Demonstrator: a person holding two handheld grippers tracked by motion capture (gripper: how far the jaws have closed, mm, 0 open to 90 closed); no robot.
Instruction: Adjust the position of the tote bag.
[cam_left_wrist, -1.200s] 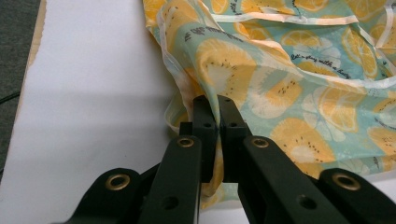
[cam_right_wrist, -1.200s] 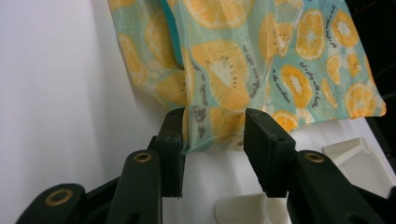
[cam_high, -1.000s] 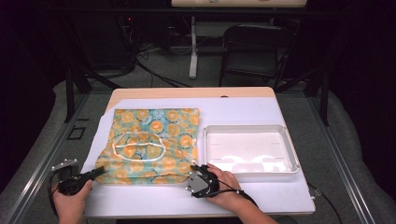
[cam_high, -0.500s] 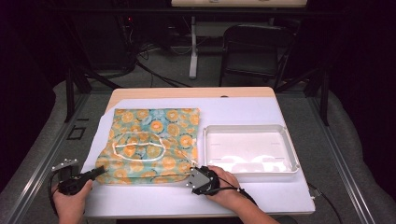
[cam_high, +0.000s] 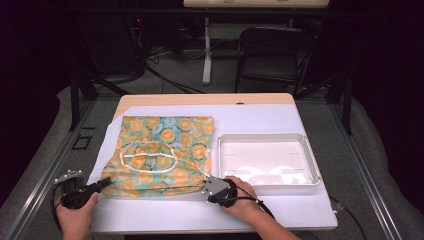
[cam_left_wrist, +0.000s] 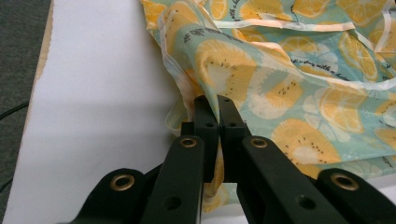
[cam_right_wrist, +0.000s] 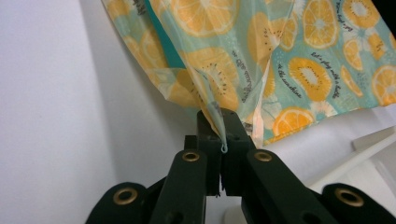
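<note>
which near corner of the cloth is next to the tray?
The one in the right gripper, beside the white tray. The cloth has its other near corner in the left gripper.

Dim lab or studio, lone table (cam_high: 280, 107), cables (cam_high: 165, 75) on floor — folding chair (cam_high: 272, 55) behind

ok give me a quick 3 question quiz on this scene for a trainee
1. True or false: the left tool is shut on the fruit-print cloth.
2. Which is the white tray: A) holding the cloth, B) beside the cloth, with nothing in it?
3. What does the right tool pinch?

Key: 1 true. 2 B. 3 the near edge of the cloth; its jaws have just been closing on it.
</note>
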